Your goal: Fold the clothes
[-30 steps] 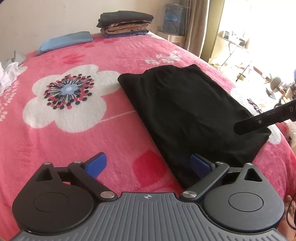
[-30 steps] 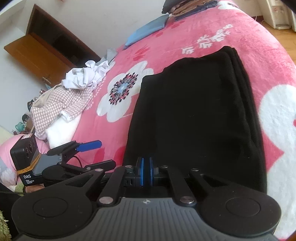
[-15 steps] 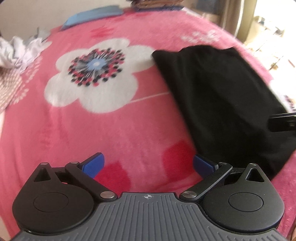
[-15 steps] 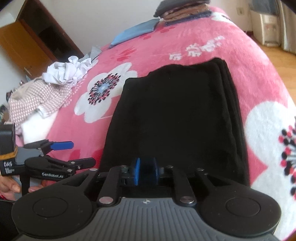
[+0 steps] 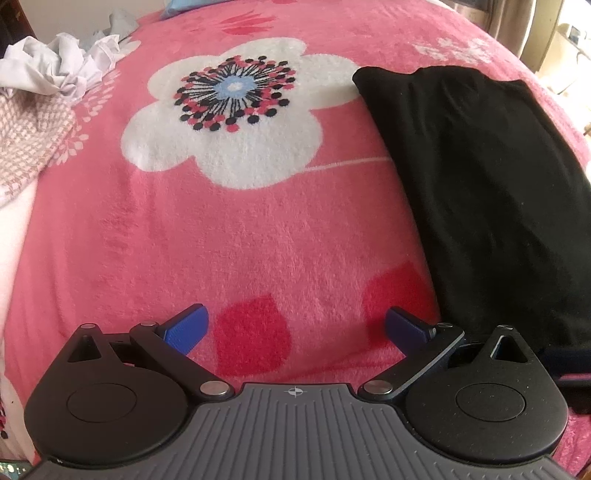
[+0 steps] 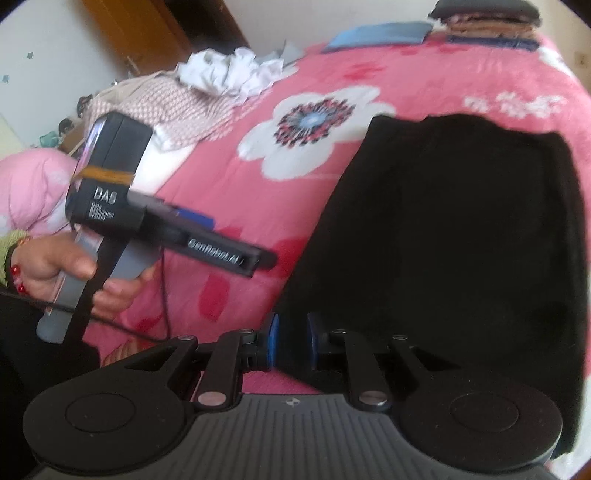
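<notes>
A folded black garment (image 5: pixel 480 184) lies flat on the pink flowered blanket (image 5: pixel 258 240). My left gripper (image 5: pixel 295 325) is open wide above bare blanket, just left of the garment's near corner, with nothing between its blue pads. In the right wrist view a hand (image 6: pixel 55 266) holds that left gripper (image 6: pixel 243 240) to the left of the black garment (image 6: pixel 461 221). My right gripper (image 6: pixel 292 343) hovers at the garment's near left corner. Its blue pads stand a narrow gap apart, dark cloth shows in the gap, and they do not pinch it.
Crumpled white clothes (image 6: pixel 229 70) and a pink checked garment (image 6: pixel 166 110) are heaped at the blanket's left side. A stack of folded clothes (image 6: pixel 487 18) and a blue folded piece (image 6: pixel 380 33) sit at the far end. A wooden door stands behind the heap.
My right gripper's pads went from shut to slightly apart and it swung left along the garment's near edge. The left gripper tipped downward and shifted left, off the garment.
</notes>
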